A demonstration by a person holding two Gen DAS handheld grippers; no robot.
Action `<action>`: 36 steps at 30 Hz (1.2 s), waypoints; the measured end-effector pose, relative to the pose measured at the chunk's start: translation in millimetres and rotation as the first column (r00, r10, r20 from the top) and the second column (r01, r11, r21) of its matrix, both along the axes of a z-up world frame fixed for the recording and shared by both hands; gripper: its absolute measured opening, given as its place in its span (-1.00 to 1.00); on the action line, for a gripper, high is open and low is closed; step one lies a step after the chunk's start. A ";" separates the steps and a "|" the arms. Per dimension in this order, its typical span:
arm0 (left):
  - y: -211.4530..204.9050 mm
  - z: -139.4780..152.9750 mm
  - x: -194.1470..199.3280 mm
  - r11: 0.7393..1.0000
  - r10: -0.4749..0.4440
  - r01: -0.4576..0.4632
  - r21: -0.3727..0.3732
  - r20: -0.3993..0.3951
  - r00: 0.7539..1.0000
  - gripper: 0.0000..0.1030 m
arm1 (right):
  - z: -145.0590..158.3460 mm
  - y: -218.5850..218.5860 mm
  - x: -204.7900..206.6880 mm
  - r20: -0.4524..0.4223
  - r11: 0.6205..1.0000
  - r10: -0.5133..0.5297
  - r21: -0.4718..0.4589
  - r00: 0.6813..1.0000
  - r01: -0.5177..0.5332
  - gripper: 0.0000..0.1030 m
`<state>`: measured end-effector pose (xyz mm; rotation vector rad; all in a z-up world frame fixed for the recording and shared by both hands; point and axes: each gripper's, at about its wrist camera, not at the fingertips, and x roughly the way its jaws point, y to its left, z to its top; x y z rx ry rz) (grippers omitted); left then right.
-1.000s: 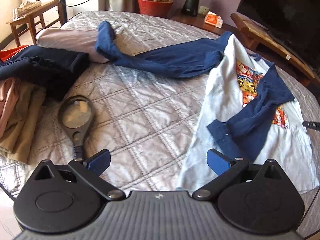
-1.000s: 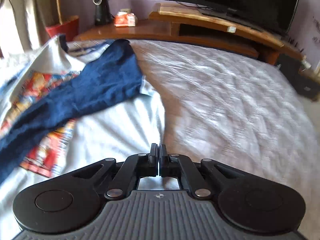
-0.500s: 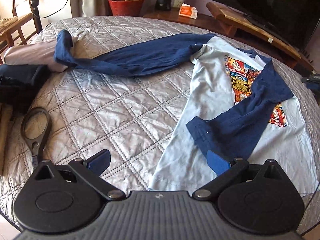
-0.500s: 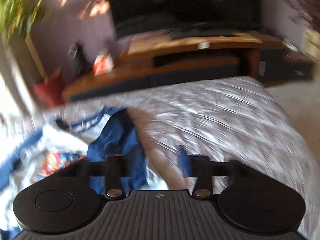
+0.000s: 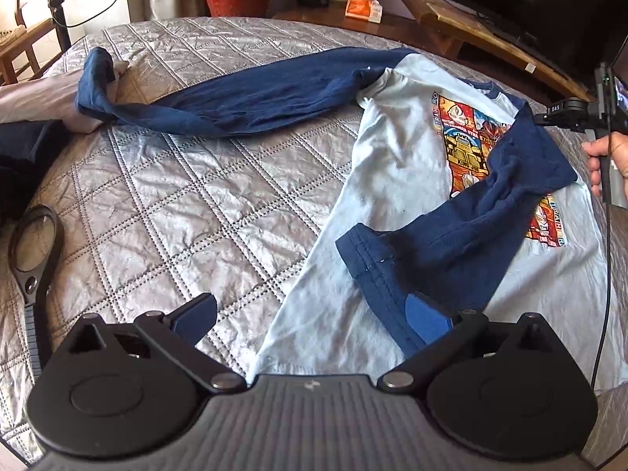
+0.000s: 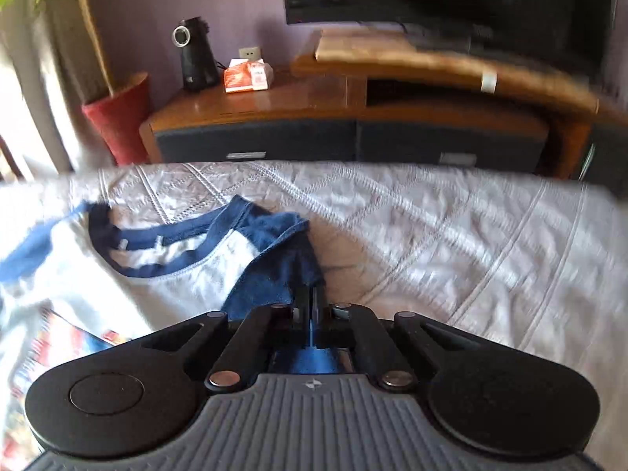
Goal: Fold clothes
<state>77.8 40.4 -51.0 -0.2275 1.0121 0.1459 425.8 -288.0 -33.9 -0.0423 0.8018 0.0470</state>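
Blue pads of my left claw stand wide over the near hem of the shirt, gripping nothing. That pale shirt with navy sleeves lies face up on the quilted bed, unfolded: one sleeve is thrown across the print, the other trails far out left. My right claw has just pinched shut on navy cloth beside the collar. I judge folding barely begun; both sleeves and the body remain.
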 end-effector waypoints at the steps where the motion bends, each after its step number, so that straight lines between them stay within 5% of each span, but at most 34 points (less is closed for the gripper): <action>1: -0.7 0.1 0.1 1.000 -0.001 0.001 0.001 0.003 1.000 0.98 | 2.8 -3.4 0.5 0.023 0.998 -0.052 -0.028 0.998 0.052 -1.00; 5: -2.9 0.1 -3.0 1.000 0.000 0.000 0.012 0.005 1.000 0.98 | 13.0 -10.0 -3.9 0.080 0.989 -0.130 -0.058 0.988 0.135 -0.98; 9: -1.7 -2.0 -3.5 1.000 0.005 -0.005 0.011 0.000 1.000 0.98 | 18.7 -14.3 -10.9 0.073 0.987 -0.046 0.160 0.996 0.034 -0.77; 17: 0.1 -4.8 -3.3 1.000 0.016 -0.016 0.004 -0.006 1.000 0.99 | -5.3 -5.2 12.3 -0.042 0.985 -0.011 0.170 0.999 0.018 -0.64; 19: 1.4 -6.3 -2.5 1.000 0.018 -0.018 -0.002 -0.012 1.000 0.98 | -9.7 -3.0 10.8 -0.030 0.986 -0.012 0.166 0.999 0.016 -0.43; 21: 2.5 -7.7 -1.9 1.000 0.019 -0.020 -0.008 -0.017 1.000 0.98 | -11.0 2.0 8.9 -0.029 0.991 -0.002 0.133 1.000 0.006 -0.54; 22: 2.6 -8.2 -1.7 1.000 0.019 -0.019 -0.009 -0.018 1.000 0.98 | -10.7 6.2 9.2 -0.029 0.996 0.002 0.090 1.000 0.001 -0.99; 27: -0.5 -8.8 -1.8 1.000 0.001 -0.001 -0.002 -0.015 1.000 0.98 | -1.6 8.4 12.4 0.037 0.997 -0.082 -0.006 0.996 0.082 -0.98; 30: -3.1 -8.0 -3.7 1.000 -0.016 0.016 0.008 -0.008 1.000 0.98 | 2.0 3.2 17.2 0.035 0.993 -0.053 0.103 0.998 0.049 -0.84; 33: -4.5 -8.4 -4.1 1.000 -0.027 0.027 0.012 -0.008 1.000 0.98 | 4.0 8.6 17.8 0.039 0.996 -0.062 0.064 0.997 0.060 -0.67; 36: -4.8 -10.3 -3.3 0.999 -0.035 0.036 0.010 -0.014 0.999 0.98 | -8.0 5.9 27.7 -0.059 0.993 -0.066 0.093 0.996 0.071 -0.44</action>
